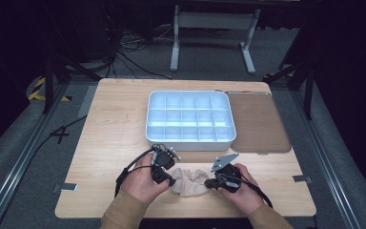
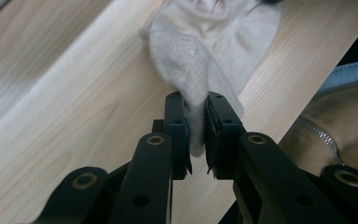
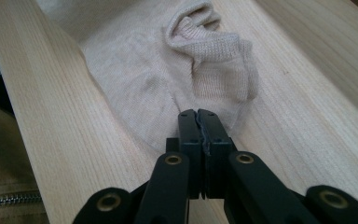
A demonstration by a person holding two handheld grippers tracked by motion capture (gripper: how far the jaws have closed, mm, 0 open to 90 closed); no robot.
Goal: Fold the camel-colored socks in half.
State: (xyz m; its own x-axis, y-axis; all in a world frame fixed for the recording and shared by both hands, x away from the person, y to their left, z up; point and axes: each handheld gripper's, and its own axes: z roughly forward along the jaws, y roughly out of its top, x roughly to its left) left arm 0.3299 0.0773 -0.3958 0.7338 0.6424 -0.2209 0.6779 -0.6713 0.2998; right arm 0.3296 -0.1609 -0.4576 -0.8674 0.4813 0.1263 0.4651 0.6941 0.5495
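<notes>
1. Left black two-jaw gripper [image 2: 196, 133] is clamping a fold of the beige knitted sock [image 2: 200, 60].
2. Right black two-jaw gripper [image 3: 199, 140] is sitting with its jaws together at the sock's edge — whether fabric is caught, I cannot tell.
3. Sock is lying on the pale wooden table [image 1: 109, 138] near its front edge — a white compartmented plastic tray [image 1: 189, 117] and brown mat [image 1: 259, 124] are resting behind, grey floor around.

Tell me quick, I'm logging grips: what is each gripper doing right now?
Left gripper: closed on a fold of the beige sock.
Right gripper: jaws shut at the sock's edge; grip unclear.
</notes>
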